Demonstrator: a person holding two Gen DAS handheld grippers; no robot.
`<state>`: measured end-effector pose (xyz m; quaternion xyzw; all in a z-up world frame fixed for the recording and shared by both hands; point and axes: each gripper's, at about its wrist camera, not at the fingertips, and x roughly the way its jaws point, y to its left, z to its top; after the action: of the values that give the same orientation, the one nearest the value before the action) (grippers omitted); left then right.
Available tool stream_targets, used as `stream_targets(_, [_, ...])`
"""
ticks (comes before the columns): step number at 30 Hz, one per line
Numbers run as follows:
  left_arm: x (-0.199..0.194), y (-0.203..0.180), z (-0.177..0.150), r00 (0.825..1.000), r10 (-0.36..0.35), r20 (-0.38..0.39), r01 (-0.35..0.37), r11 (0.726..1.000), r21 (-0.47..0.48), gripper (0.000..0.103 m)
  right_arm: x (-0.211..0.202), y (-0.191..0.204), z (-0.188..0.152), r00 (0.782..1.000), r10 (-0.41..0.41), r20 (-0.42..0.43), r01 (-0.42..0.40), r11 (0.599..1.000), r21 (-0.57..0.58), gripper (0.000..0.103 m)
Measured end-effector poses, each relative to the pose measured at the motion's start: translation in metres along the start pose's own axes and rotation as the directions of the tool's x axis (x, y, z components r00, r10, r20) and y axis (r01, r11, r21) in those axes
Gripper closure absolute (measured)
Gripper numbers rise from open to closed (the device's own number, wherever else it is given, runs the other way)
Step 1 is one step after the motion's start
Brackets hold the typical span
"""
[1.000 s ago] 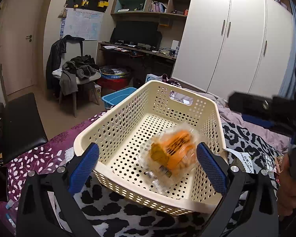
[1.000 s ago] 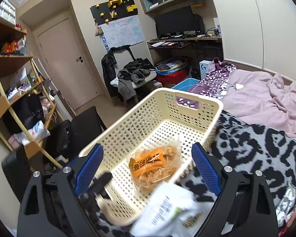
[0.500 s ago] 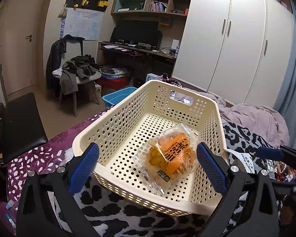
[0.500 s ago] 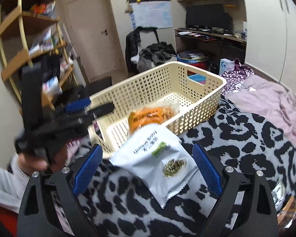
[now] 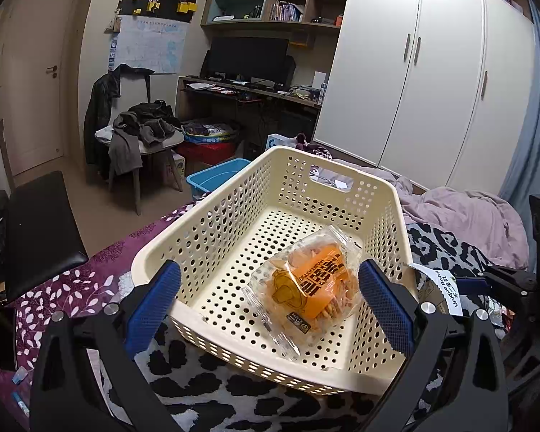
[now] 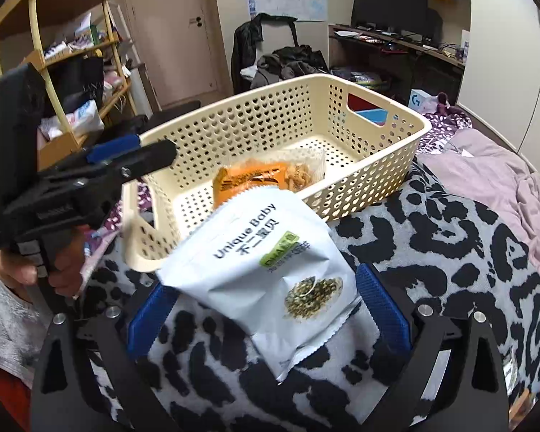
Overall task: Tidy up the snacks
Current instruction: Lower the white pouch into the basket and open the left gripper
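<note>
Inside the cream perforated basket point(image 5: 234, 216) lay one orange snack packet point(image 5: 311, 288), toward its 5 o'clock corner. Empty, the left gripper point(image 5: 270, 302) stood spread wide at the near rim. Between the right gripper's point(image 6: 266, 309) blue pads sat a white Unique Baby pouch point(image 6: 270, 270), whether pinched I could not tell, its top hiding part of that packet.

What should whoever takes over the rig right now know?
Left claw: open, empty, at the near rim of the basket.
Right claw: gripping the white pouch across its width, just short of the basket, above the leopard blanket.
Done: the orange snack pack lies inside the basket.
Left: carry the pouch over the rim and release it.
</note>
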<state>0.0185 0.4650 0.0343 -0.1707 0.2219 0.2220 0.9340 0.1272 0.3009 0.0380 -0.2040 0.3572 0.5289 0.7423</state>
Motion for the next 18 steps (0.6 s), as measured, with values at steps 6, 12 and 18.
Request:
stream_targets(6, [0.001,0.001,-0.001,1.000,0.001,-0.001,-0.001,1.000,-0.002,0.003,0.006,-0.010,0.002,1.000,0.012,-0.001,-0.012,0.999,0.050,0.014])
stream_targets(12, [0.002,0.003,-0.002,1.000,0.001,-0.003,-0.001,1.000,-0.005,0.003,0.000,-0.005,0.001,1.000,-0.009,0.014,0.008,1.000,0.027,0.038])
stream_targets(18, [0.001,0.005,-0.001,1.000,0.002,0.001,-0.002,1.000,-0.008,0.003,-0.013,0.008,0.000,0.998,-0.028,0.053,0.028,1.000,0.008,0.046])
